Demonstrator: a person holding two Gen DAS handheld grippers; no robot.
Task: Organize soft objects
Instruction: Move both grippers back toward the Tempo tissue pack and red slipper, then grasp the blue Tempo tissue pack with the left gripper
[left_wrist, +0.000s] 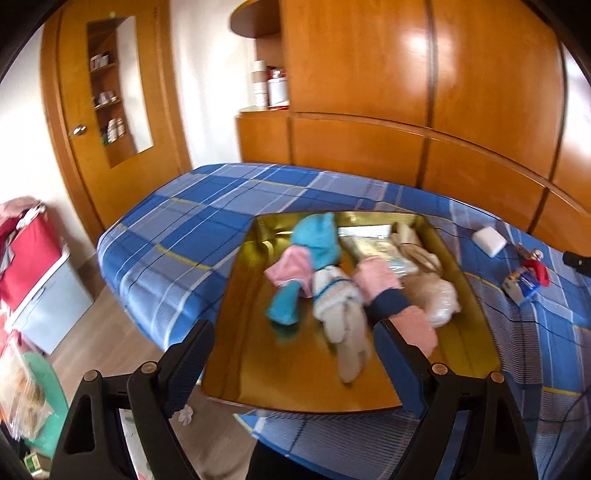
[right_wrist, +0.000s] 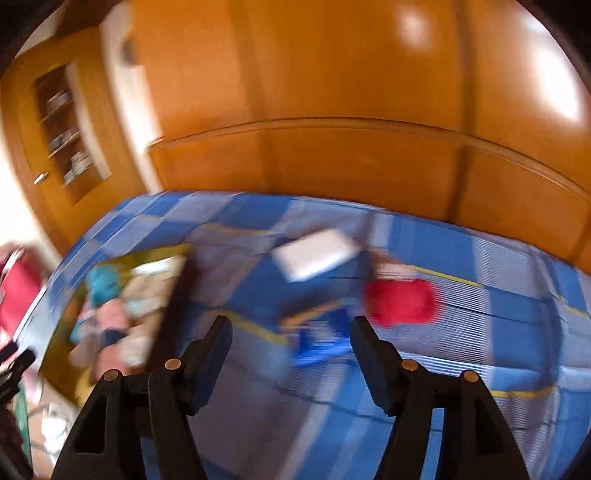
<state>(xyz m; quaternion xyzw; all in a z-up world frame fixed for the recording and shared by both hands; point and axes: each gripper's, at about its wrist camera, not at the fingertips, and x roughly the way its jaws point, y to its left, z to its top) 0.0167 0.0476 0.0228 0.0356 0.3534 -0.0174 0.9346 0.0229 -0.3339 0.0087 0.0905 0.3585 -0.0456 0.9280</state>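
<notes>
Both fingers of the left gripper (left_wrist: 291, 350) stand wide apart with nothing between them, hovering above the near edge of a shallow gold tray (left_wrist: 258, 369) that lies on a bed covered in a blue plaid sheet (left_wrist: 177, 229). Inside the tray sits a loose heap of soft things: a turquoise knit piece (left_wrist: 317, 240) toward the back, a pale pink cloth (left_wrist: 288, 271) just beside it, a second turquoise piece (left_wrist: 284, 304) hanging forward, a white sock with a blue stripe (left_wrist: 340, 314) stretching toward the near rim, a pink and navy sock (left_wrist: 391, 299) lying across the middle next to the right finger, and a cream bundle (left_wrist: 439, 295) at the right side. Flat packets rest at the back of the tray, too blurred to name. On the sheet to the right of the tray, well apart from it, lie a white block (left_wrist: 489, 240), a small red item (left_wrist: 535, 267) and a blue packet (left_wrist: 522, 286). The right gripper (right_wrist: 291, 332) is also spread wide and empty, held over the sheet; its view is heavily smeared, but the white block (right_wrist: 316, 253) shows beyond the fingers, the red item (right_wrist: 402, 301) beyond the right finger, and the blue packet (right_wrist: 321, 345) between the two fingers, with the tray (right_wrist: 66, 350) and its heap off to the left. An orange wooden wardrobe (left_wrist: 406, 92) rises behind the bed.
</notes>
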